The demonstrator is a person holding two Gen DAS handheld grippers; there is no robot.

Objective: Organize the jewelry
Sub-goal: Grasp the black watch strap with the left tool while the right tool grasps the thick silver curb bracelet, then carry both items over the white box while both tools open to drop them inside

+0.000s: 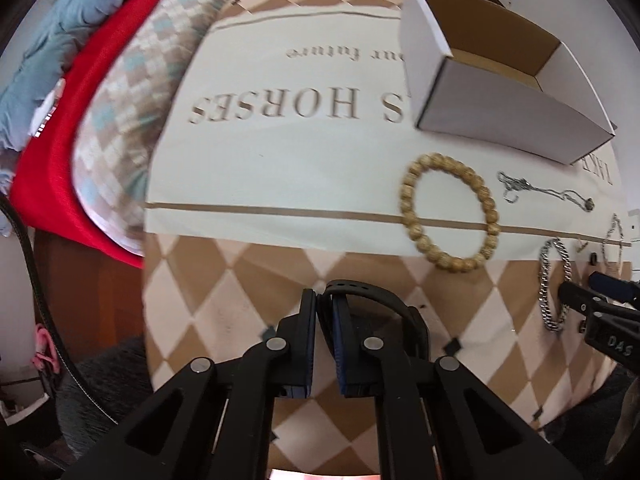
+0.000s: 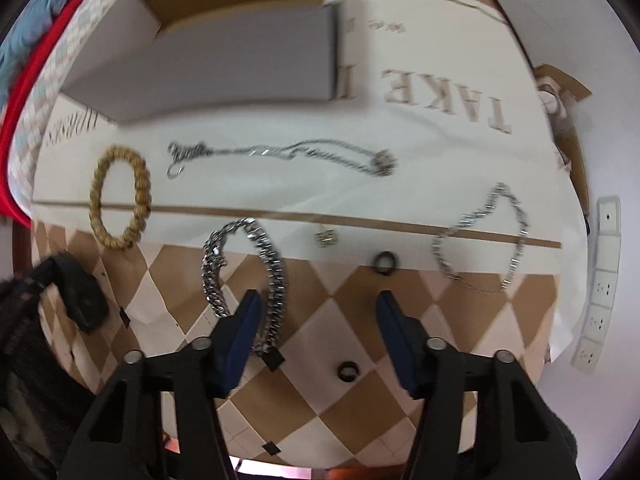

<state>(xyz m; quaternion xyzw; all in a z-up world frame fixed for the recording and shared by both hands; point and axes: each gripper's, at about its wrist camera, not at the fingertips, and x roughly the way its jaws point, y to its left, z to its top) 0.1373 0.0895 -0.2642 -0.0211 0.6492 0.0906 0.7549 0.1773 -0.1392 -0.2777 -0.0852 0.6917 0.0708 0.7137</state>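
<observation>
My left gripper (image 1: 325,300) is shut on the strap of a black watch (image 1: 384,304), held over the checkered table front; the watch also shows in the right wrist view (image 2: 78,296). An open white cardboard box (image 1: 504,76) stands at the back right. A wooden bead bracelet (image 1: 450,212), a thin silver necklace (image 2: 280,152), a thick silver chain bracelet (image 2: 248,276), a fine silver bracelet (image 2: 480,240), a small charm (image 2: 326,238) and two dark rings (image 2: 385,263) (image 2: 348,371) lie on the table. My right gripper (image 2: 316,312) is open and empty over the rings.
A cream cloth with brown lettering (image 1: 280,152) covers the table's middle. A checked pillow (image 1: 132,120) and a red blanket (image 1: 48,168) lie at the left. A white power strip (image 2: 600,280) is off the table's right edge.
</observation>
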